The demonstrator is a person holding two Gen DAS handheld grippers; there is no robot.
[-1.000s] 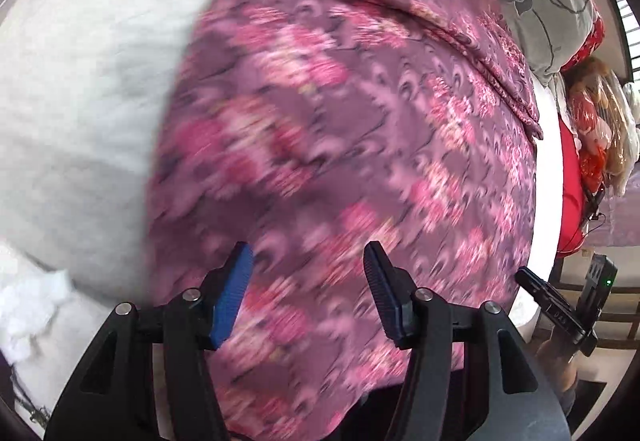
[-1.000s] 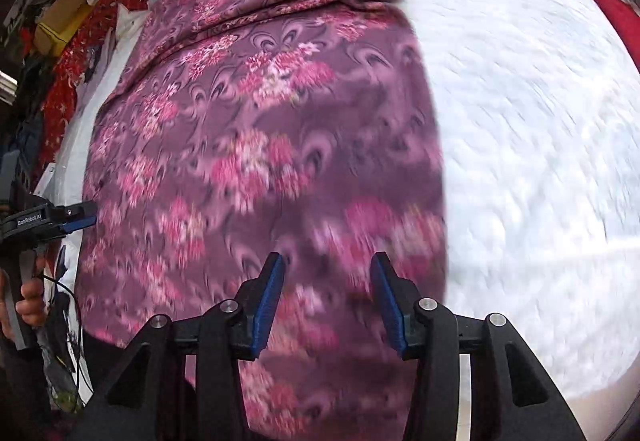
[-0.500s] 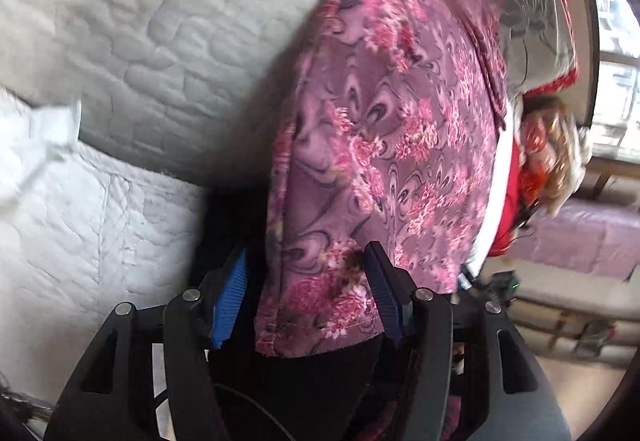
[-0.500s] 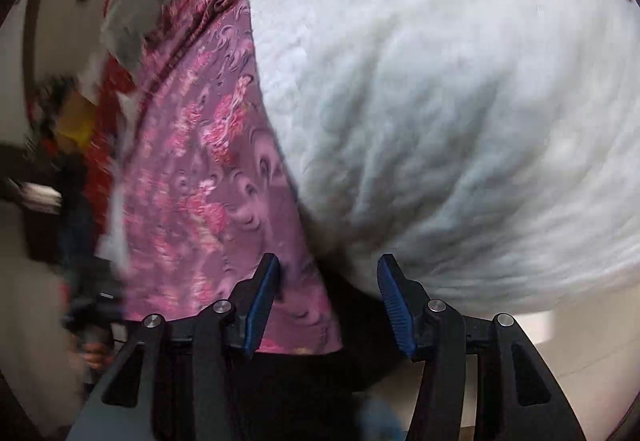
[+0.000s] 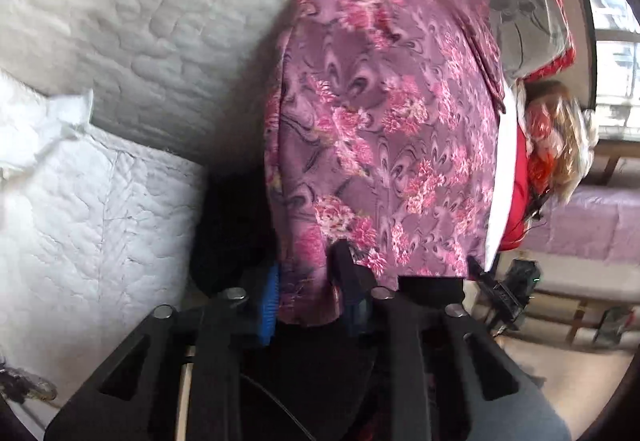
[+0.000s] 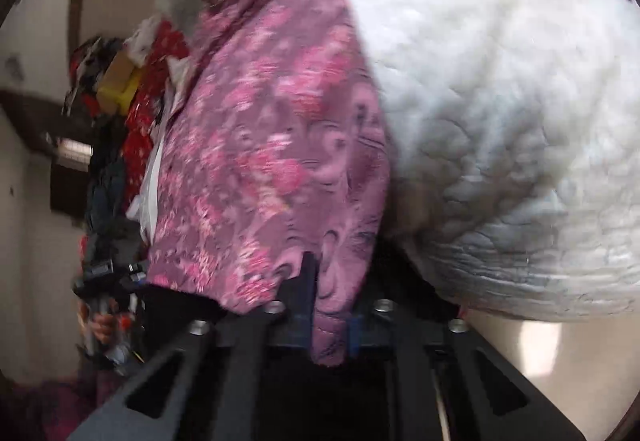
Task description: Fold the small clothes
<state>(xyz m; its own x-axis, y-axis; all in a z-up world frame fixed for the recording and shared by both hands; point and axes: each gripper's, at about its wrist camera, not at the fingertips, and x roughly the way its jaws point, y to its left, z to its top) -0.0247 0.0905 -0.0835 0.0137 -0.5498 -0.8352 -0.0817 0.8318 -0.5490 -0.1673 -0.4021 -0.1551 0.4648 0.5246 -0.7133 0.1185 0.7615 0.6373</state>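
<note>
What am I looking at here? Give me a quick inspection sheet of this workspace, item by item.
Surface: white quilted bed cover.
Job's things: purple floral garment spread on the bed, its near edge hanging over the side.
Clutter: red cloth pile, grey flowered fabric.
Grippers: left gripper and right gripper have just closed, each clamping a near corner of the garment.
Cables: thin dark cable below the left gripper.
Surroundings: window, pale wall.

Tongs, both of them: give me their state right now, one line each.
Left tongs: just closed, clamped on the near hem of the floral garment.
Right tongs: just closed, clamped on the same garment's other near corner.
</note>
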